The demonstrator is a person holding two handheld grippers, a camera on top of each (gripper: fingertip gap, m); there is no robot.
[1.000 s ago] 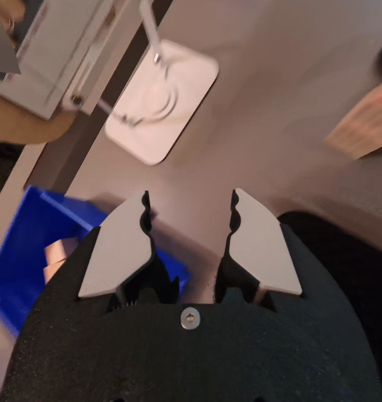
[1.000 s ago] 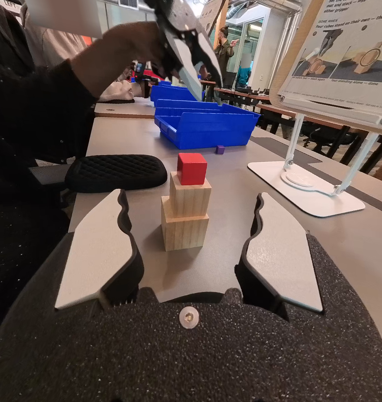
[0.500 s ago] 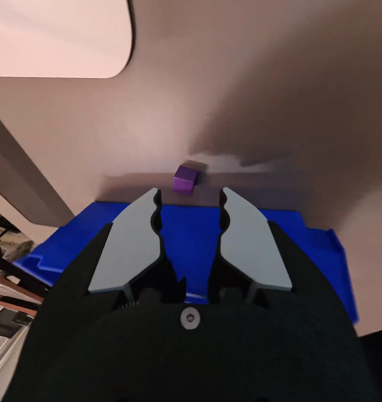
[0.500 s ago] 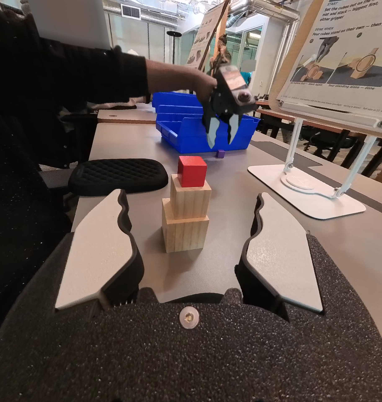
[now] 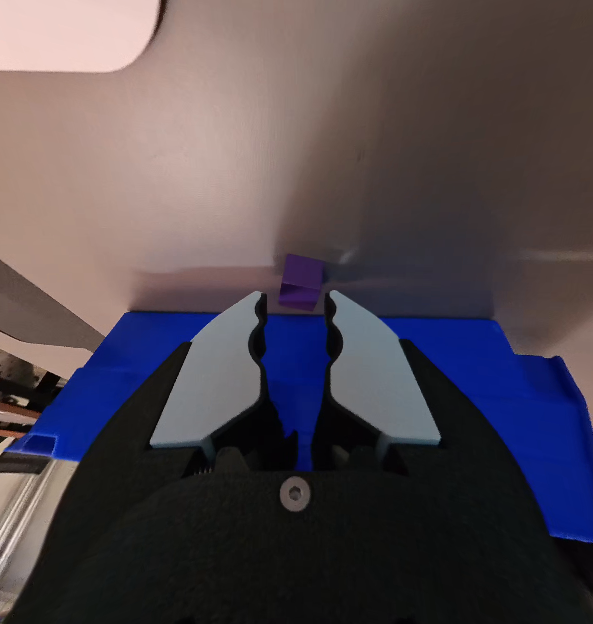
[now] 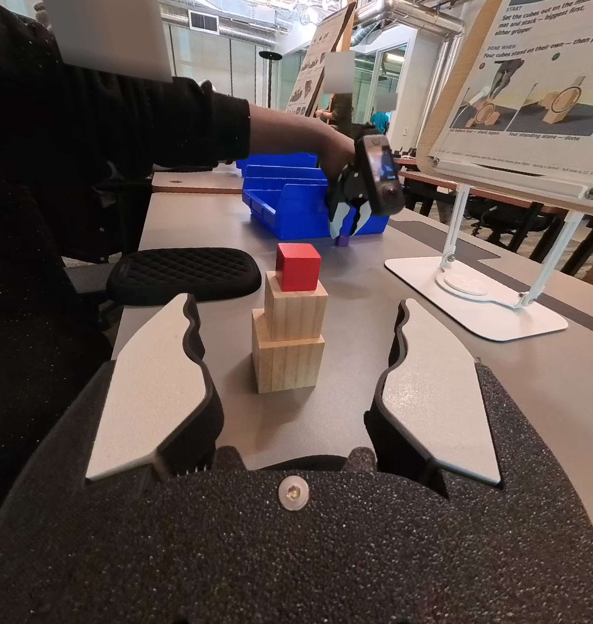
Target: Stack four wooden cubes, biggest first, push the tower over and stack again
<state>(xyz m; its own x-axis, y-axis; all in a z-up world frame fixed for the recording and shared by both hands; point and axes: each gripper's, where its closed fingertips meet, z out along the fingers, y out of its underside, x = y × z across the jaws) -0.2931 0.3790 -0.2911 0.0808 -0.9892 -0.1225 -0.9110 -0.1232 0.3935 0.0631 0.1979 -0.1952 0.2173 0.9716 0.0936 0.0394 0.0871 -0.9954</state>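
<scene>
The left tongs [image 5: 293,297] are hanging part open over the small purple cube [image 5: 300,282] on the counter [image 5: 221,169] beside the blue bin [image 5: 457,388], gripping nothing; off-centre fingers could nudge it away. The right tongs [image 6: 297,324] are gaping wide, empty, before the block stack [image 6: 290,324], which a bump could topple.

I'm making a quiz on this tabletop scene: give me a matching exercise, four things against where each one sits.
Things:
1. red cube
2. purple cube
3. black pad
4. white stand base

Places:
A. on the table just below the left gripper's fingertips, in front of the blue bin
B. at the table's left edge, left of the stack
C. on top of two stacked wooden cubes
D. on the table to the right of the stack

Pairs: 1-C, 2-A, 3-B, 4-D
</scene>
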